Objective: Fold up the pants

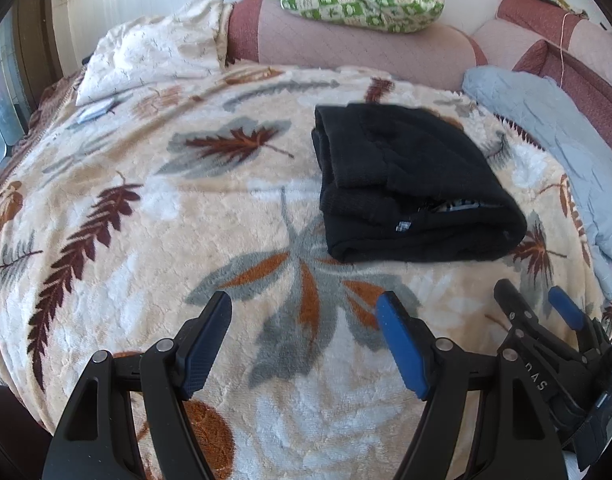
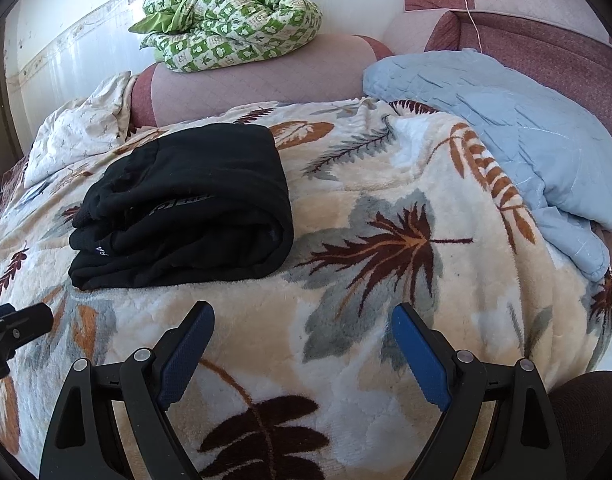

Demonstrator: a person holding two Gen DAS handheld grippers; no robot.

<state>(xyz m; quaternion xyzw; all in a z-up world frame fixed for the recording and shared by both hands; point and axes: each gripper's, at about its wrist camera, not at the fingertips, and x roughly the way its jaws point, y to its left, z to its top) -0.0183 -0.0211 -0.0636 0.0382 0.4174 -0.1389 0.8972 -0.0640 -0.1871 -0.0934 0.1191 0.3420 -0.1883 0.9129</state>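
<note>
Left wrist view shows the left tool (image 1: 303,306) hovering above a fluffy cream blanket printed with brown, rust and grey leaves (image 1: 153,208), its two blue-padded fingers spread well apart with nothing between them. Ahead and to the right of it lie the black knit pants (image 1: 410,192), folded into a thick rectangular bundle that rests flat on the blanket, with a small pale label showing at the near edge. The right tool (image 1: 542,300) appears low at the right edge of this view, beside the left one and short of the pants, touching no cloth. Right wrist view has the right tool (image 2: 301,322) likewise held over the blanket with its fingers wide apart and empty; the folded pants sit ahead and to its left, apart from the fingertips, with pale lettering visible on one layer. A black tip of the left tool pokes in at the left edge of this view. Beyond the pants runs a pink quilted sofa back (image 2: 265,76) with a green-and-white patterned quilt (image 2: 229,20) bunched on top of it. A pale blue quilted cover (image 2: 518,136) lies over the blanket's right side, and a crumpled cream quilted cloth (image 1: 157,52) sits at the far left.
</note>
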